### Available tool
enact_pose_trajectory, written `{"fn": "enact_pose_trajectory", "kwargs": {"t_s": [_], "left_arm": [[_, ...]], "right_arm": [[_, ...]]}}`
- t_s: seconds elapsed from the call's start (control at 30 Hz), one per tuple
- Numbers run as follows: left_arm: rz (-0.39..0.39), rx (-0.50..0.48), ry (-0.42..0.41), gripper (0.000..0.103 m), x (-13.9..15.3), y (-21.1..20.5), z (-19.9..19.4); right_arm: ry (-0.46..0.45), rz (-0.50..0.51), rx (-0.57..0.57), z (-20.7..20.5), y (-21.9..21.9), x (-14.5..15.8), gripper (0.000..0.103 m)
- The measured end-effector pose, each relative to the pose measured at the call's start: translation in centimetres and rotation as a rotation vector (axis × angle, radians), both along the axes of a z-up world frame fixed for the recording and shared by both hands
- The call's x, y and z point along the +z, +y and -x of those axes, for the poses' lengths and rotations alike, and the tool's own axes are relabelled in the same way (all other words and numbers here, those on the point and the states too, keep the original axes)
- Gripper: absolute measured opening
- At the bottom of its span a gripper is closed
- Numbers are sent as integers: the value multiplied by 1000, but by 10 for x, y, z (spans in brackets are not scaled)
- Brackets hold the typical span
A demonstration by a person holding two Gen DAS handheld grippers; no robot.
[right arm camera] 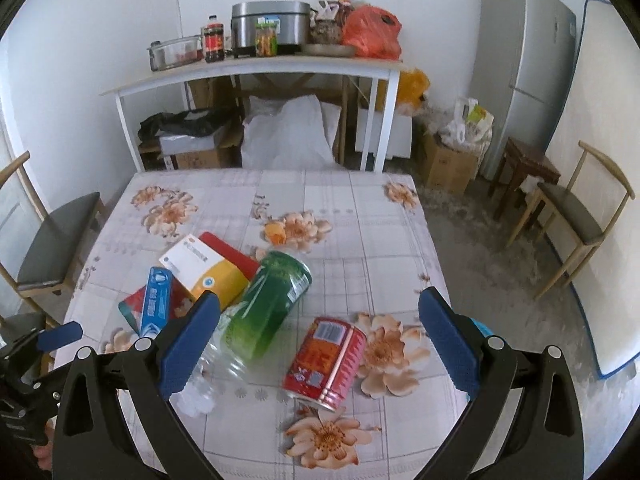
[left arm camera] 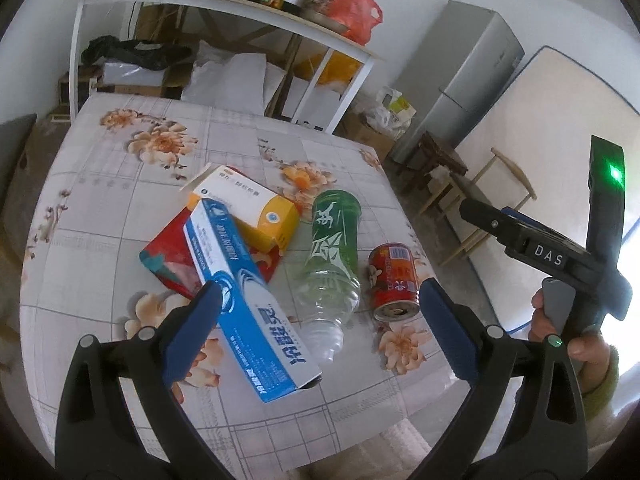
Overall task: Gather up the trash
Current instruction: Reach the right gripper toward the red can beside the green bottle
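Green bottle lies flat, neck toward camera; both tools spread wide, empty.

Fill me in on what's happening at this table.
A person holds a two-finger tool in each hand over a floral-cloth table, clearing trash. Both the left tool and the right tool are open and empty. Nothing is picked up yet: a blue box, a yellow-and-white box, a red packet, a green-labelled plastic bottle and a red can all lie on the cloth. The blue box overhangs the near edge.
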State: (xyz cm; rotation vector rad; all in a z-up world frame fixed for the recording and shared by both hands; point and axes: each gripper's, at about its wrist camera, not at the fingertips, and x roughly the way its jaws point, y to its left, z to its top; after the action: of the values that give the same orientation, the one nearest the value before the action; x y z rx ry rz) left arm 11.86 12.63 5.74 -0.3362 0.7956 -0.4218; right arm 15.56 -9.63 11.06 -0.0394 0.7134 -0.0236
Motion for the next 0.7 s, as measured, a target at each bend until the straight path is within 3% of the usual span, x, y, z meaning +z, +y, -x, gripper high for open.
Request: {"fn": "enact_pose_trajectory", "kwargs": {"t_s": [0.13,0.3,0.4,0.57,0.7], "left_arm": [[9,3,-18,95,-4,8,1],[41,-19,-42,95,-7,11,2],[40,-21,-59,95,-9,10,3],[10,1,-61,95,-12,6,1],[-73,20,-89,95,-12,-4,0]], "right_arm": [[-30,4,18,1,7,4,97],[-69,-81,78,6,2,6,97],[-73,-80,79,8,0,4,97],[-74,-87,87,12,-8,2,97],[-75,-88,87,12,-16,1,97]]}}
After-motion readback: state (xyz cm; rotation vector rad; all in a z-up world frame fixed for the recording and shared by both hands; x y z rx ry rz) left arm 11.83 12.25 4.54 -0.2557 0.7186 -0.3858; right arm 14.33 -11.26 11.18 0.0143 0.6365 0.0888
